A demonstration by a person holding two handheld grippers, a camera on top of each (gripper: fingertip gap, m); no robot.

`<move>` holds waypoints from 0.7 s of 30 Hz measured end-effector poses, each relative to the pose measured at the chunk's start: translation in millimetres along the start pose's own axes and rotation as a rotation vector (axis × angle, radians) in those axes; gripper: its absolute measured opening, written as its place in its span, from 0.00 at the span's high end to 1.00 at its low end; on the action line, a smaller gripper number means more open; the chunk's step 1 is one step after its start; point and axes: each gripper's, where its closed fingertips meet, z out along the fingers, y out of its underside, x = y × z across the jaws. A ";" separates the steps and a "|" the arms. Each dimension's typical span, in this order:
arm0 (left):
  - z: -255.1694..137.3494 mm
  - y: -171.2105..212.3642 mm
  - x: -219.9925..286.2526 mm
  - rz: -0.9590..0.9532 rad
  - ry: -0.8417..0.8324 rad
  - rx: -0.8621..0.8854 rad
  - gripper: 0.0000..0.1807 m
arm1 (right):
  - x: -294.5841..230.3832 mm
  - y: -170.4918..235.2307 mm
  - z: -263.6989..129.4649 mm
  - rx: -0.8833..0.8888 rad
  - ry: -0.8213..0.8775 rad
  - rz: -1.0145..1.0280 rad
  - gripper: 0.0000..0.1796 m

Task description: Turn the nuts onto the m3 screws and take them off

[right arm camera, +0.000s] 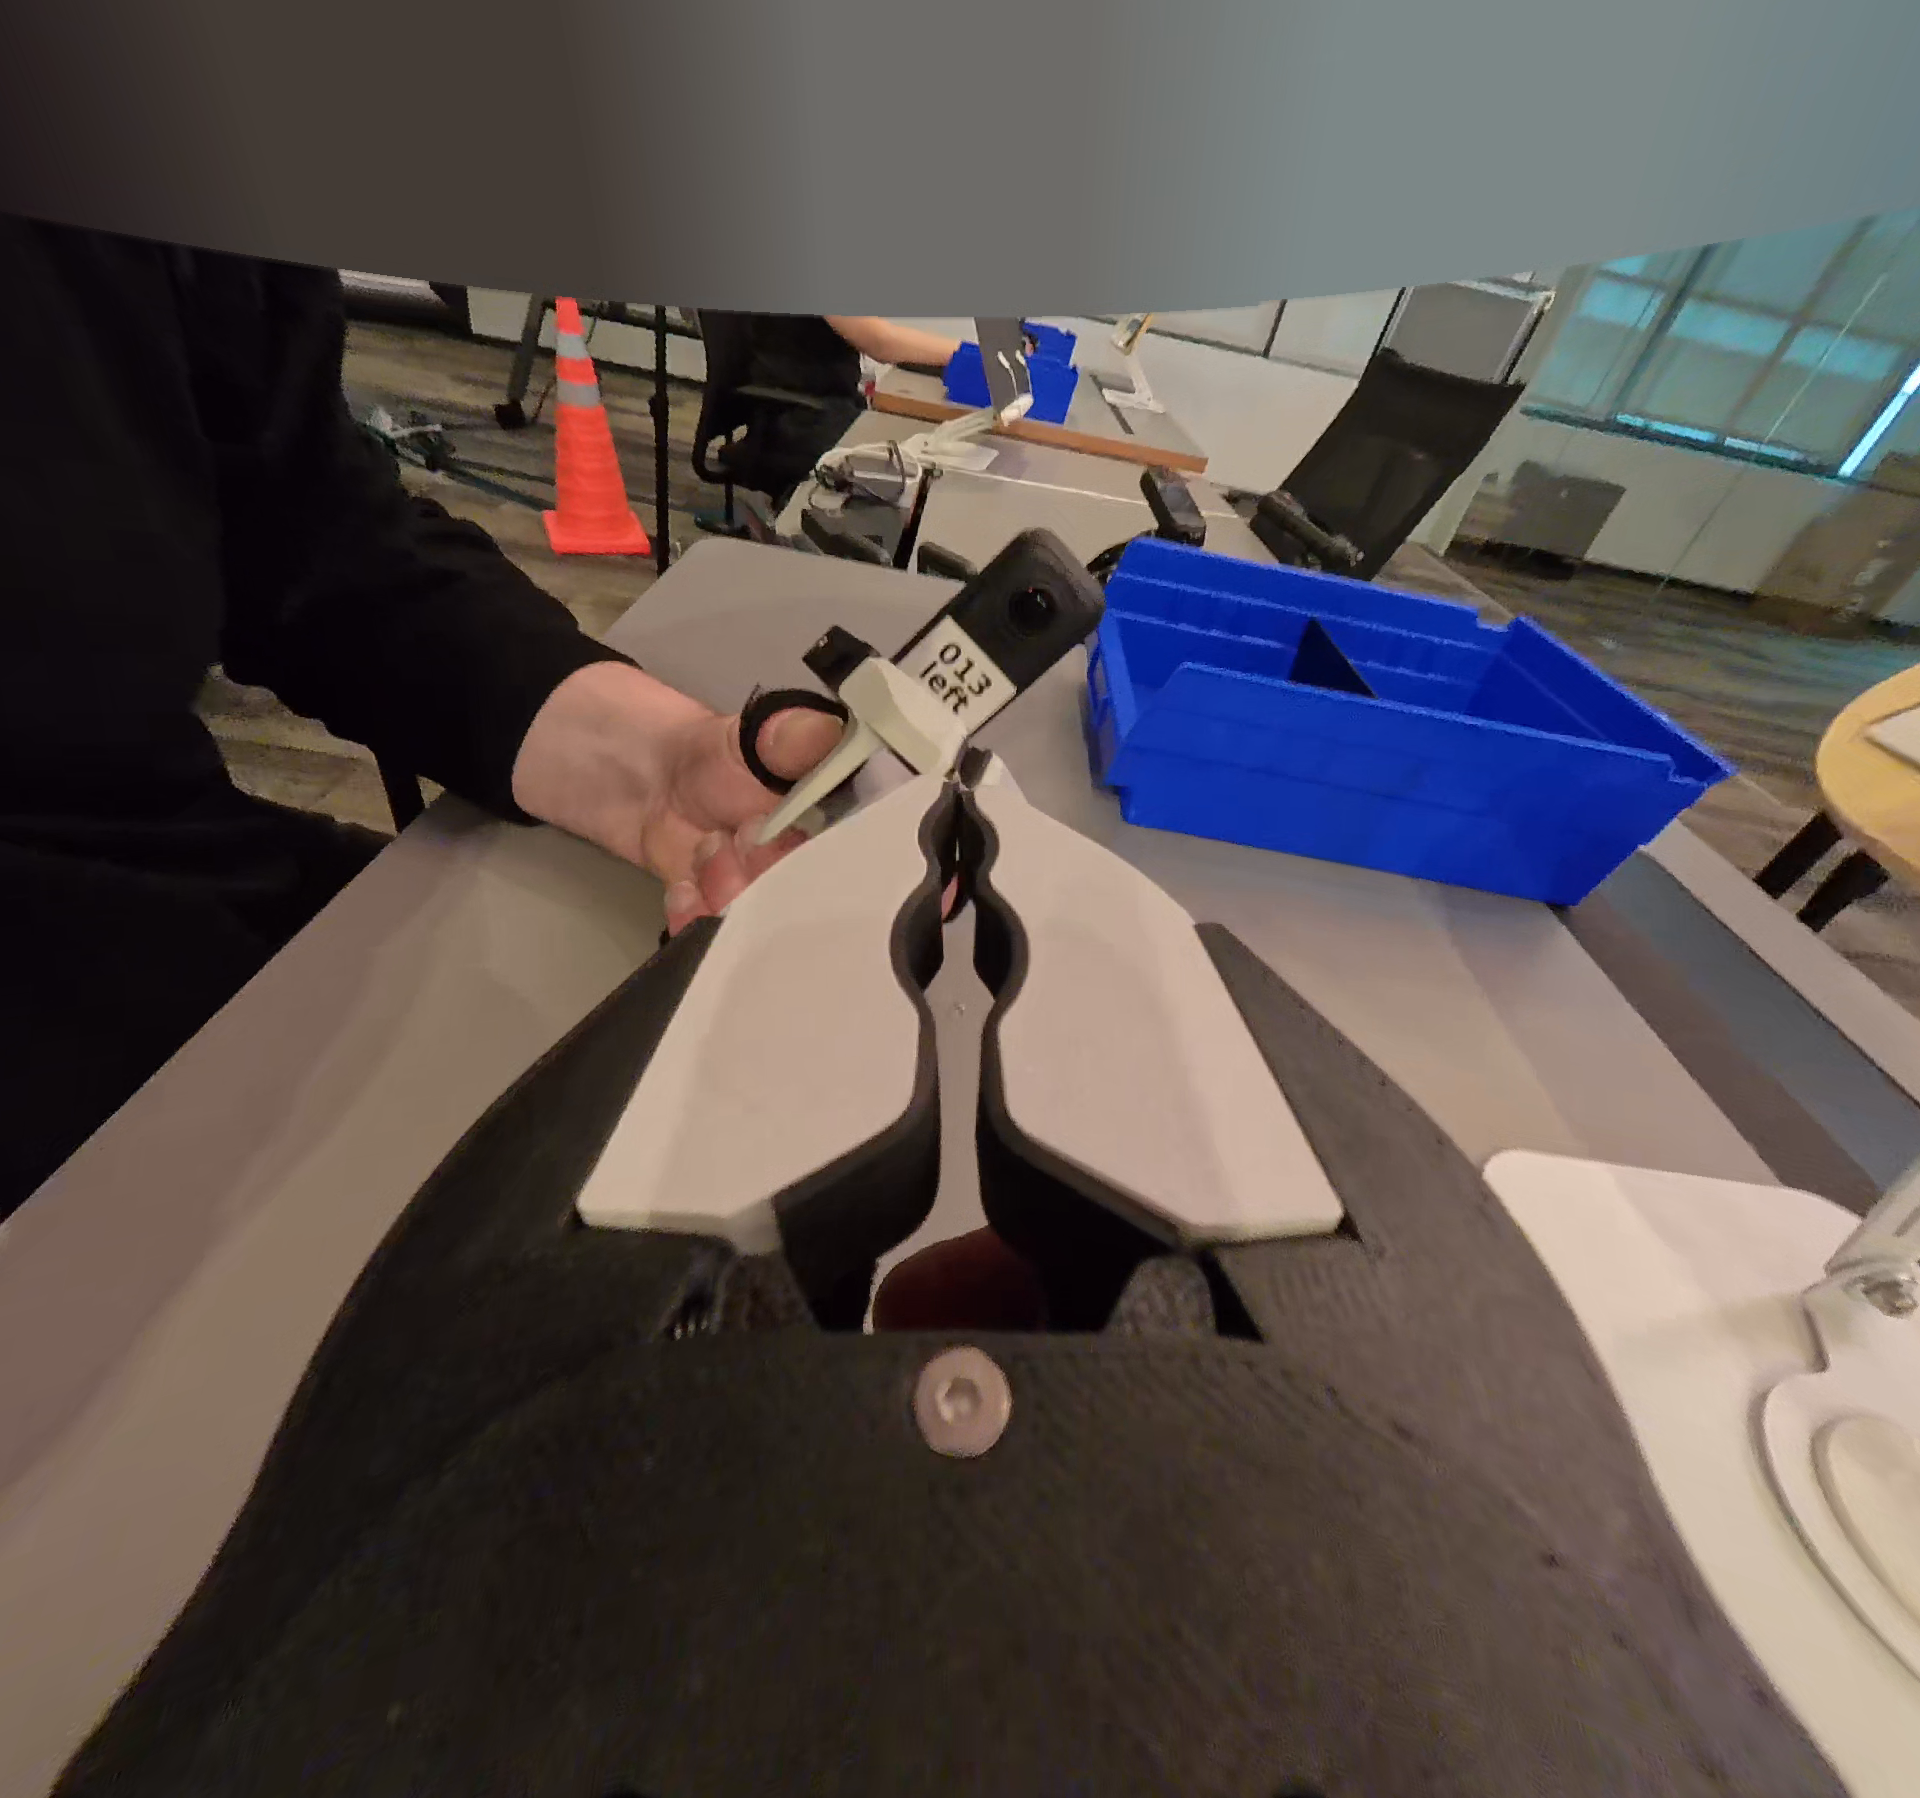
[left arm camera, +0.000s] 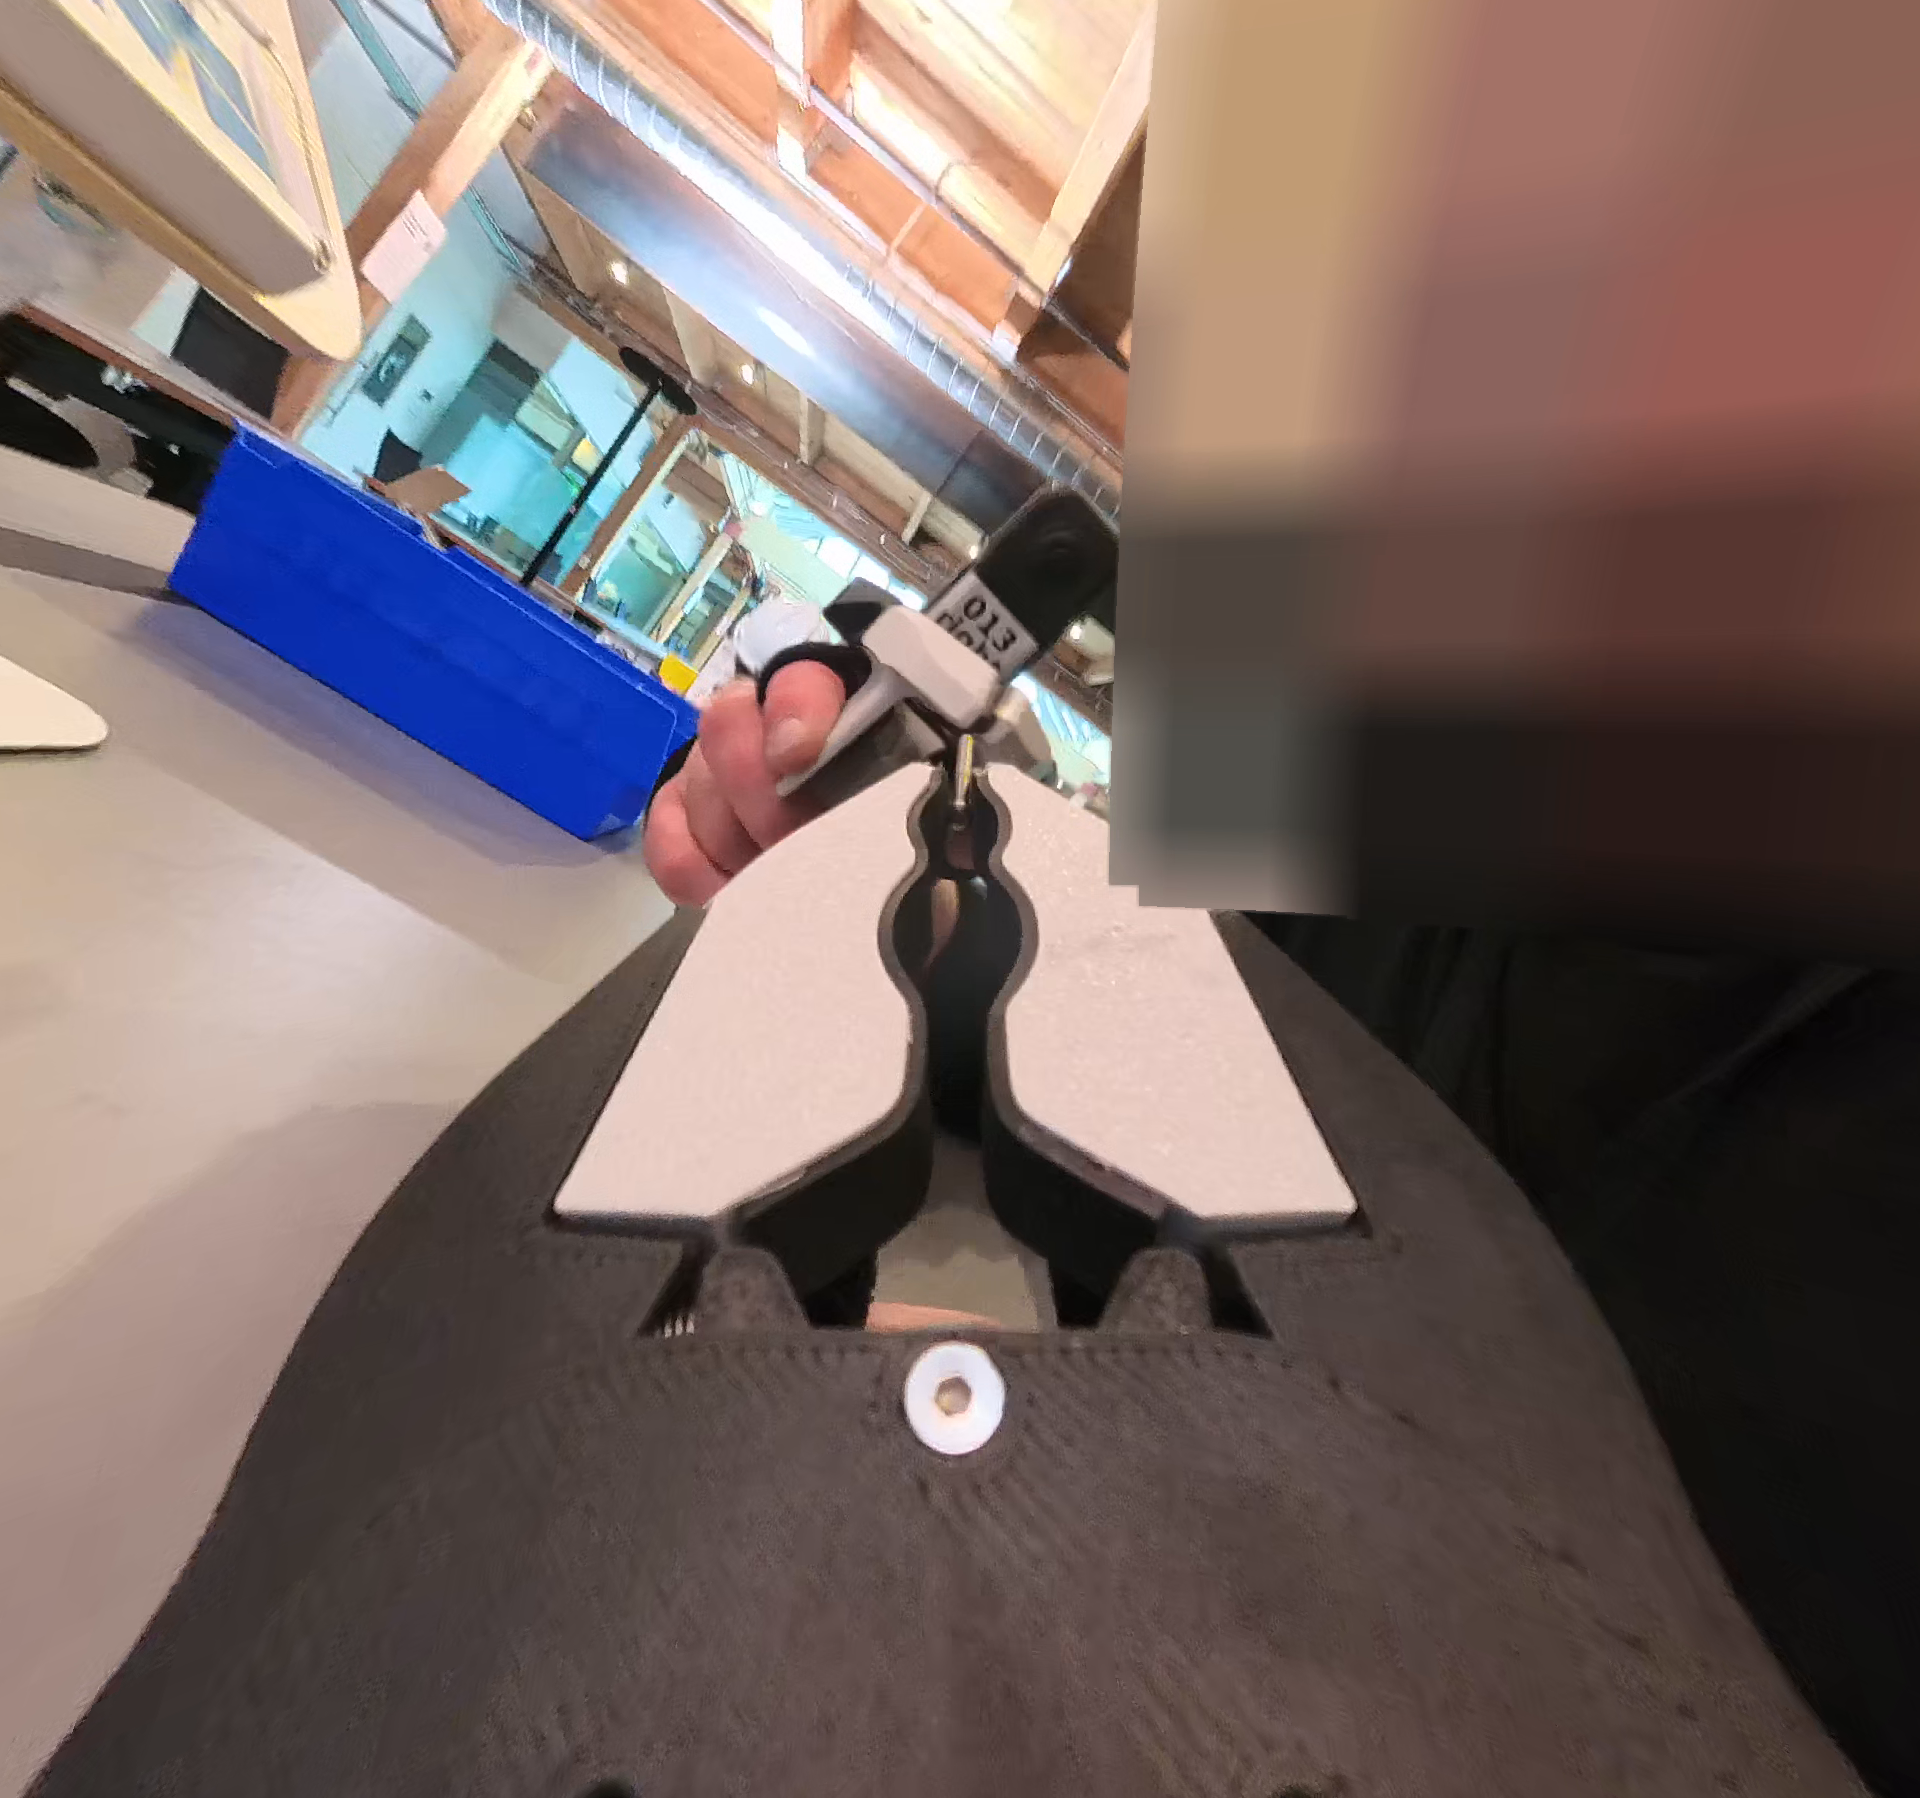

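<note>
1. Fingers of the left gripper (left arm camera: 958, 818) are closed on the m3 screw (left arm camera: 964, 774), held at their tips.
2. Fingers of the right gripper (right arm camera: 961, 806) are seen pressed together at that same meeting point; whether a nut is pinched cannot be told.
3. A blue bin (right arm camera: 1382, 740) is set on the grey counter (right arm camera: 1382, 1000) at two o'clock in the right wrist view.

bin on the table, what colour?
Solid blue bin, open-topped; clearest in the right wrist view.
</note>
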 end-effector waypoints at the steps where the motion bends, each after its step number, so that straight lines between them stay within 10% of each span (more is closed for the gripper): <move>1: 1.4 2.4 -5.3 0.001 -0.023 -0.023 0.98 | -0.8 4.4 -0.2 -0.013 -0.011 0.014 1.00; 21: -48.6 -43.6 -11.6 0.180 -0.113 0.023 0.98 | 61.7 87.4 -33.8 -0.245 0.225 -0.054 1.00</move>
